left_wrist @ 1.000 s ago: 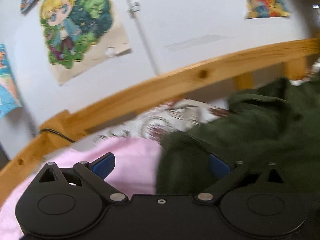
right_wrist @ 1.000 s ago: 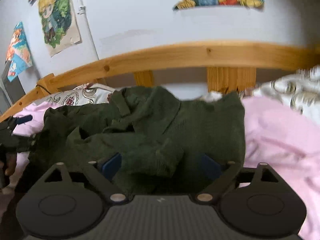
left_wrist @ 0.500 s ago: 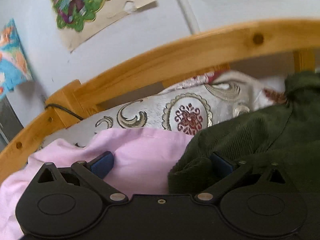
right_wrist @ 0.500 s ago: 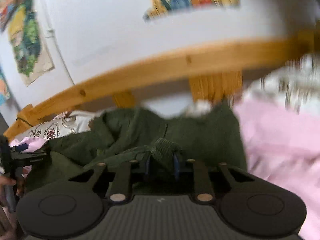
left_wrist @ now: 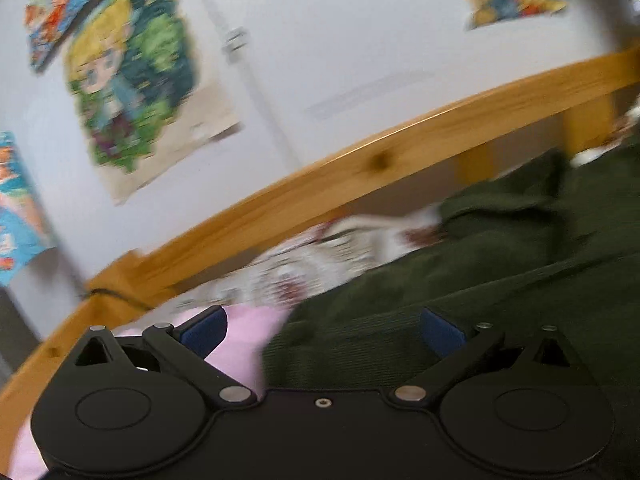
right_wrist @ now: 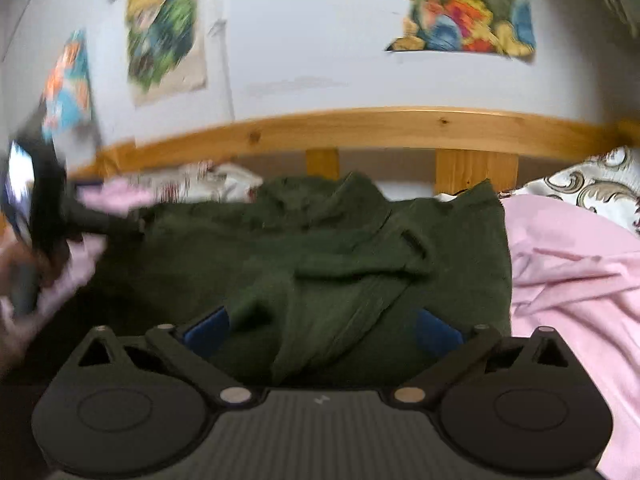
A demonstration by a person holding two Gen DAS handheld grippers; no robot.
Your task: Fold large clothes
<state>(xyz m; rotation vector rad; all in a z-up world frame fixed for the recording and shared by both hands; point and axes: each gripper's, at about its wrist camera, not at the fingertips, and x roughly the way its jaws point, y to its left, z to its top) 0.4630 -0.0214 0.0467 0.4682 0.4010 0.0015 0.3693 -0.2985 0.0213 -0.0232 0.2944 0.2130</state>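
While both grippers' fingers gape empty, the green garment [right_wrist: 320, 248] sprawls near the wooden rail [right_wrist: 360, 128].

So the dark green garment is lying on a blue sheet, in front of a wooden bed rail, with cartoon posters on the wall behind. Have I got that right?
Not quite: the sheet is pink, not blue, as the right wrist view shows. The rest holds: the dark green garment lies on it in front of the wooden bed rail, with cartoon posters on the wall behind.
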